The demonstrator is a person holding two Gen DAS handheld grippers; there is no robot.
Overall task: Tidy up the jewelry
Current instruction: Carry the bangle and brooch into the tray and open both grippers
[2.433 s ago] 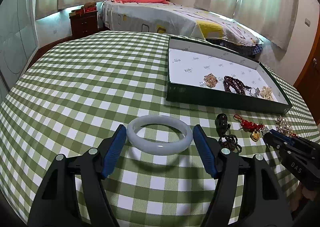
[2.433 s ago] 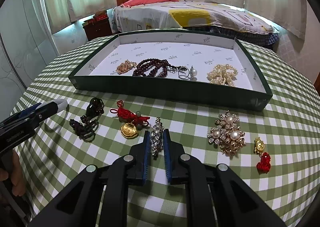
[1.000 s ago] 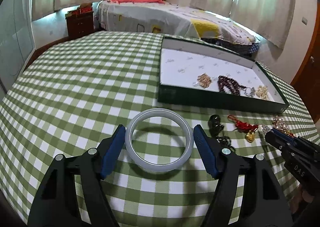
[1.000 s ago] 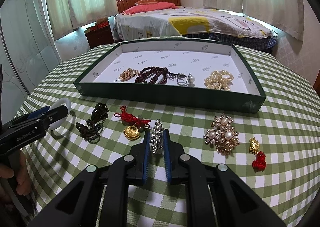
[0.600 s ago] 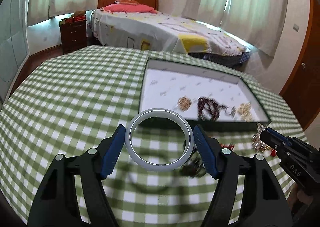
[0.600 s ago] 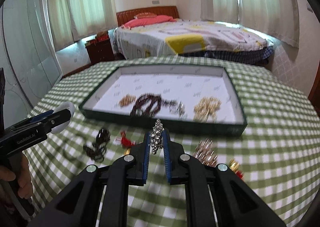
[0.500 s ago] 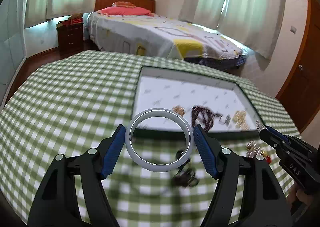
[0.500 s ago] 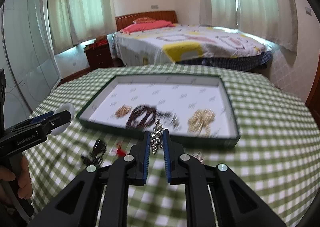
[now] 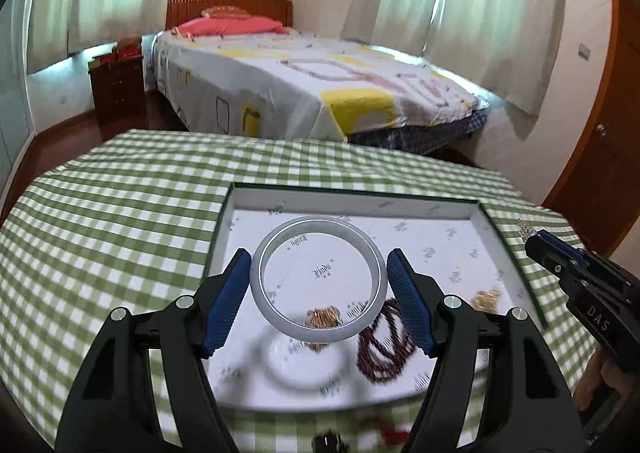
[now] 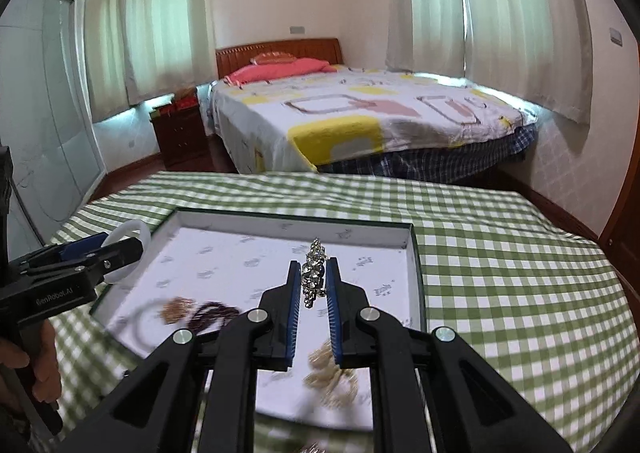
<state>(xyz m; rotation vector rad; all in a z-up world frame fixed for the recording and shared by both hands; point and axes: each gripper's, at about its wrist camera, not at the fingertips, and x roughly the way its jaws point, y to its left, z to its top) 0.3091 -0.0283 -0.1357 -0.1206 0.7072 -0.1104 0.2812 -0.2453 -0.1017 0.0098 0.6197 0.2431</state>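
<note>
My left gripper (image 9: 319, 280) is shut on a pale white bangle (image 9: 264, 293) and holds it in the air above the green tray (image 9: 352, 200) with a white lining. My right gripper (image 10: 313, 283) is shut on a rhinestone brooch (image 10: 314, 267) and holds it above the same tray (image 10: 288, 217). In the tray lie a gold piece (image 9: 324, 316), a dark red bead bracelet (image 9: 384, 345) and a pearl cluster (image 10: 330, 377). The left gripper and bangle (image 10: 124, 249) show at the left of the right wrist view. The right gripper (image 9: 532, 239) shows at the right of the left wrist view.
The tray sits on a round table with a green checked cloth (image 9: 120, 221). Loose red and dark jewelry (image 9: 360, 437) lies on the cloth near the front edge, blurred. A bed (image 9: 304, 89) and a nightstand (image 9: 116, 93) stand behind the table.
Both grippers have risen from the cloth with their pieces and moved forward, so both now hang over the tray. The bangle and brooch stay gripped.
</note>
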